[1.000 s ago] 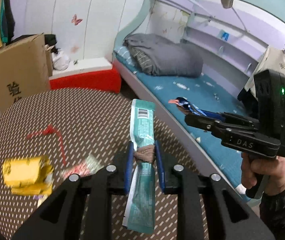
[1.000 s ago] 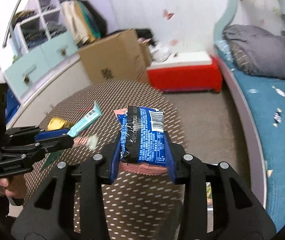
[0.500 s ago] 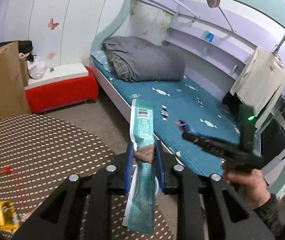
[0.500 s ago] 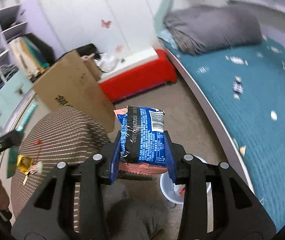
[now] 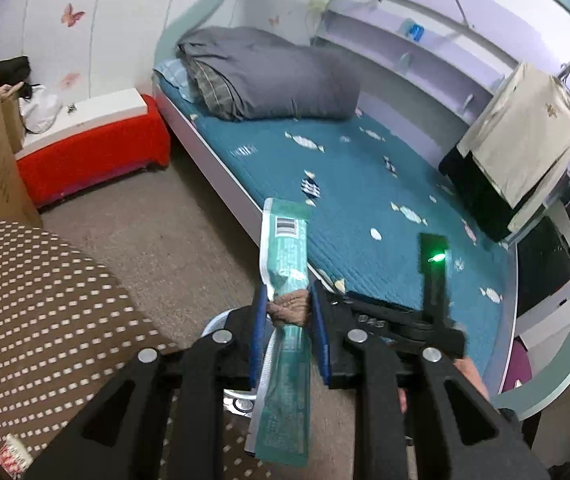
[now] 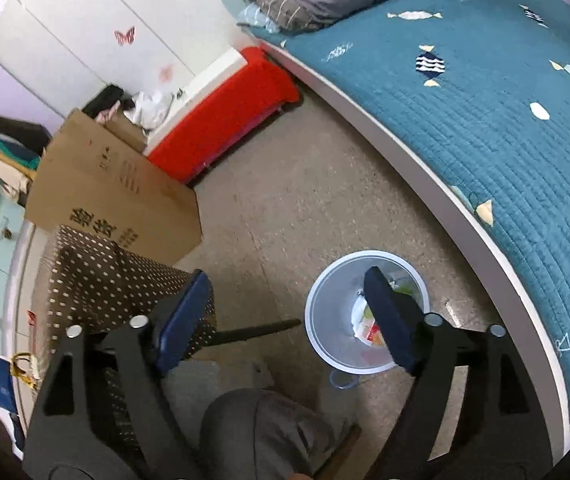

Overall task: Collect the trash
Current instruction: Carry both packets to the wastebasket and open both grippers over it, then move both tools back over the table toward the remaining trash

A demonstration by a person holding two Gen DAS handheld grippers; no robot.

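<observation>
The left claw (image 5: 288, 322) pinches one long teal wrapper (image 5: 283, 312) across its middle; the wrapper's long axis runs from six to twelve o'clock in the left wrist view, its barcode end pointing to twelve, toward the bed (image 5: 365, 184), its other end hanging below the pads at six. The right claw (image 6: 287, 308) has just been opening and now stands spread with nothing between its pads; at four o'clock from it one pale round bin (image 6: 327, 300) sits on the floor (image 6: 293, 184), several scraps of rubbish lying inside. One dotted brown table (image 6: 97, 268) lies at nine o'clock of the bin, with one yellow packet (image 6: 25, 364) near its edge; one cardboard box (image 6: 109, 196) and one red bench (image 6: 221, 116) stand beyond at eleven; a person's grey trouser knee (image 6: 261, 428) sits at six.
</observation>
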